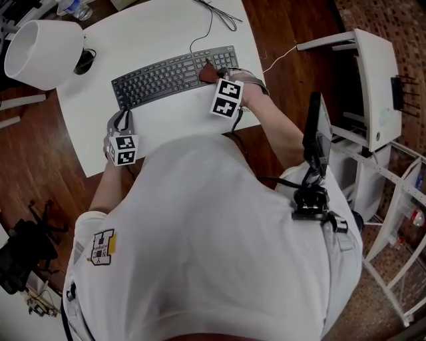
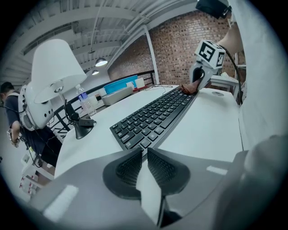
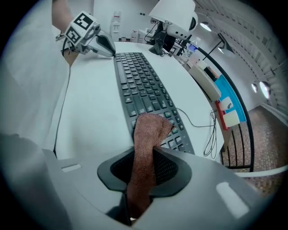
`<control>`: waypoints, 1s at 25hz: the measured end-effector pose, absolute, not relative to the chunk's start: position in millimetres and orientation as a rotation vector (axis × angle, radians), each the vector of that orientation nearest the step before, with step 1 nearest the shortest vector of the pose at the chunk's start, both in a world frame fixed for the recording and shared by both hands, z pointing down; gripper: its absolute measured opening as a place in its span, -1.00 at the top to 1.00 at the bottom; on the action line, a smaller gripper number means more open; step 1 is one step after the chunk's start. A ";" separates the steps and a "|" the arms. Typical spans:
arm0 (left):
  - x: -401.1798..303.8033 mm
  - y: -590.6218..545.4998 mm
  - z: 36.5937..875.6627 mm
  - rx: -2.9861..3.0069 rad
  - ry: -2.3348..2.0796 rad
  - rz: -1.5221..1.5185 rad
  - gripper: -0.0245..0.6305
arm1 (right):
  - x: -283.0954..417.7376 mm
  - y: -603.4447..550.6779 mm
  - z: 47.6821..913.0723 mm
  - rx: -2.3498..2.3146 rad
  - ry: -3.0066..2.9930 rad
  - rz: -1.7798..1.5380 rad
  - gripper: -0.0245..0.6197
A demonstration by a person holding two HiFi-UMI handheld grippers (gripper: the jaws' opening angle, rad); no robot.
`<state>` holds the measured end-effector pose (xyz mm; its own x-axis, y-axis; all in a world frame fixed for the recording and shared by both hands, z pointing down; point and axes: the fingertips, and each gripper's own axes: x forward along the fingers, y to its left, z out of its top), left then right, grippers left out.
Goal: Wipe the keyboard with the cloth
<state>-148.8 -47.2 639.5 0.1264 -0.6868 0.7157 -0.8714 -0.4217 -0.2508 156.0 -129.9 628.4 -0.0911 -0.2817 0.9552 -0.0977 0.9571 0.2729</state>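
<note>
A black keyboard [image 1: 166, 78] lies slantwise on the white table [image 1: 166, 26]. My right gripper [image 1: 216, 74] points steeply down at the keyboard's right end, shut on a brown cloth [image 1: 205, 73]. In the right gripper view the cloth [image 3: 150, 128] runs up between the pads [image 3: 166, 164] and its free end drapes over the near keys [image 3: 139, 85]. My left gripper [image 1: 120, 121] rests low at the keyboard's left end, just off its near corner [image 2: 135, 141]. Its jaws [image 2: 145, 150] are shut with nothing held.
A white lamp shade [image 1: 43, 43] on a black base [image 1: 84, 61] stands at the table's far left. The keyboard cable [image 1: 213, 16] trails toward the back edge. A white cabinet [image 1: 376, 86] stands to the right on the wooden floor. A bottle [image 2: 82, 96] is behind the lamp.
</note>
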 end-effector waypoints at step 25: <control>-149.0 -47.9 639.2 2.182 -1.487 1.175 0.81 | 73.1 -193.8 622.2 0.254 -1.707 -0.294 0.65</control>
<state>-149.0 -47.9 639.2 0.1534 -0.6638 0.7320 -0.8656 -0.4476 -0.2245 73.1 -193.8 622.2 -0.1536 -0.3322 0.9306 -0.0019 0.9419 0.3359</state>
